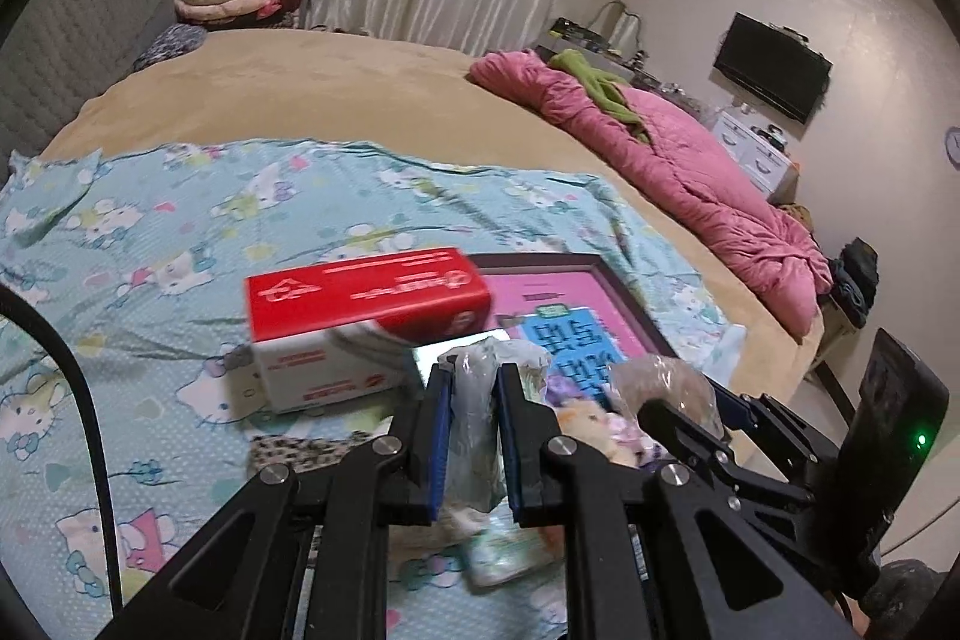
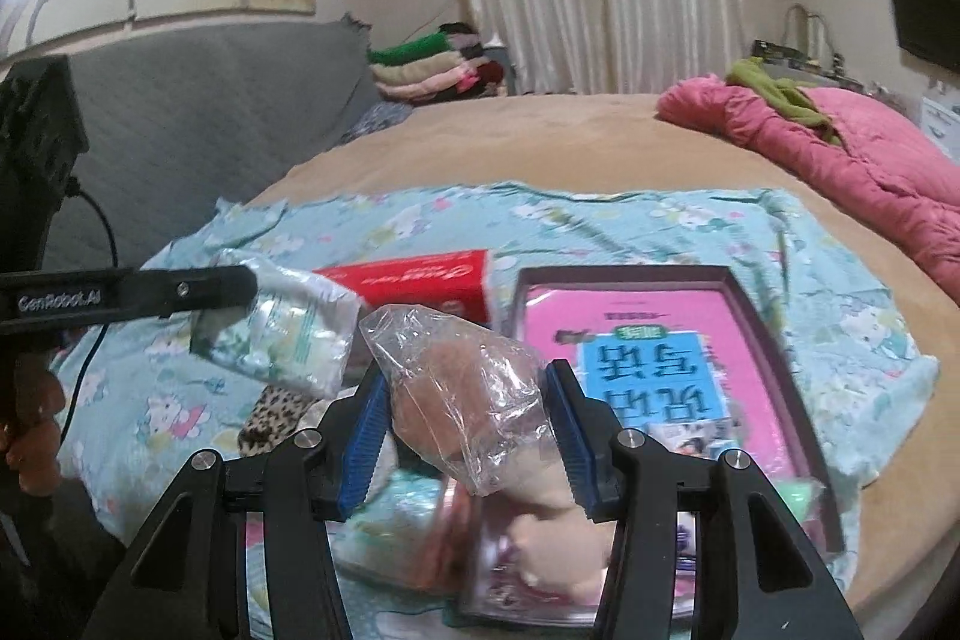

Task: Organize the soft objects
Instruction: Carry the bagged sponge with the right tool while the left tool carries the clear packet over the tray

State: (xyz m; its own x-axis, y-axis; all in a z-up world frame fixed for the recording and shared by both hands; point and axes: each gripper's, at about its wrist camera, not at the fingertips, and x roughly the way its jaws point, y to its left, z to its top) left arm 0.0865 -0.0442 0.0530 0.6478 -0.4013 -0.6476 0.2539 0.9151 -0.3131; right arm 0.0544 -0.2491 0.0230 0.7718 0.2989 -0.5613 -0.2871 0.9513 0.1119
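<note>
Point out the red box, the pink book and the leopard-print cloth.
red box [image 1: 366, 289], left wrist view, red top face.
pink book [image 2: 630, 322], right wrist view, pink cover.
leopard-print cloth [image 2: 270, 418], right wrist view, spotted patch.

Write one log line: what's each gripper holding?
left gripper: shut on tissue pack | right gripper: shut on bagged plush toy

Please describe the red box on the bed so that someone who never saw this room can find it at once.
On the wide beige bed lies a light blue cartoon-cat sheet. The red box sits on that sheet, left of the dark-framed tray holding a pink book. It is the only rigid red-topped carton with white sides; the things near it are soft, plastic-wrapped packets.
</note>
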